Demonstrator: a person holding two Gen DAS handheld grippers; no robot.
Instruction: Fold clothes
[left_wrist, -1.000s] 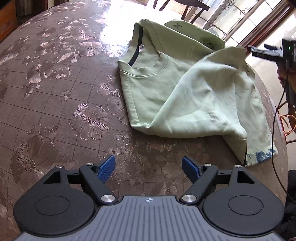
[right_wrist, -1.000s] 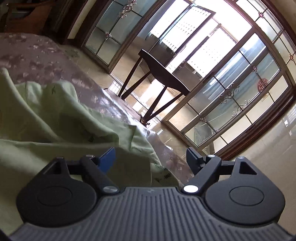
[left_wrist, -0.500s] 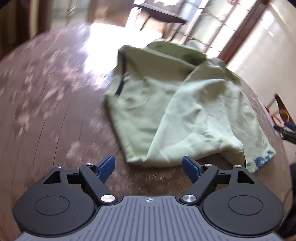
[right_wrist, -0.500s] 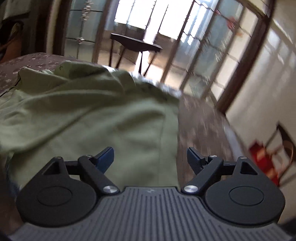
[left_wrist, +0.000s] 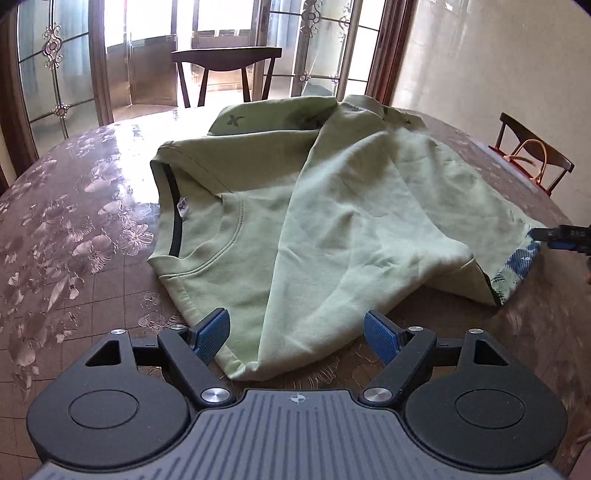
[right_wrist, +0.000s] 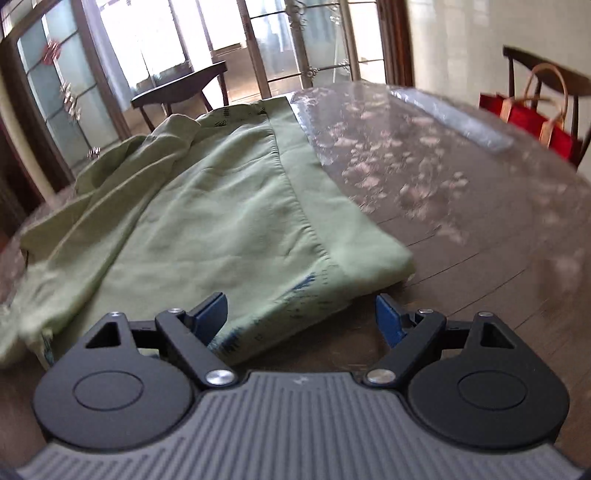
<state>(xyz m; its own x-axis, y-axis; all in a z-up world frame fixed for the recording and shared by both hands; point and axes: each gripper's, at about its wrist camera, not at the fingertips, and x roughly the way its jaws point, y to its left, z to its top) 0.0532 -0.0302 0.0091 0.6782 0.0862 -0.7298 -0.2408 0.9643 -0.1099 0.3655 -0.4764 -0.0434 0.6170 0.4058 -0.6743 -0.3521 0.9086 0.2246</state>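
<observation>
Sweatshirt (left_wrist: 332, 221), pale green, lies partly folded on the round floral table (left_wrist: 74, 229), filling the middle of the left wrist view, with its dark-trimmed neckline (left_wrist: 173, 218) at centre left and its blue-printed hem corner (left_wrist: 517, 266) at centre right, so its long axis runs roughly across that frame, collar pointing left and hem pointing right. One side panel is already turned over the chest at a slant. At lower centre the left gripper (left_wrist: 297, 334) stands released, jaws wide, with the near shoulder corner of the cloth lying between its blue pads (left_wrist: 210, 334), not pinched. In the right wrist view the garment runs from the upper left down to lower centre, and the right gripper (right_wrist: 306, 319) is likewise released, the printed hem corner (right_wrist: 295, 302) just ahead of and between its fingers. The step in hand looks like taking both near corners for the next fold: to do it well, each claw should slide low along the table, catch every layer at the edge, and close before lifting, both rising together so the slanted panel does not slip
</observation>
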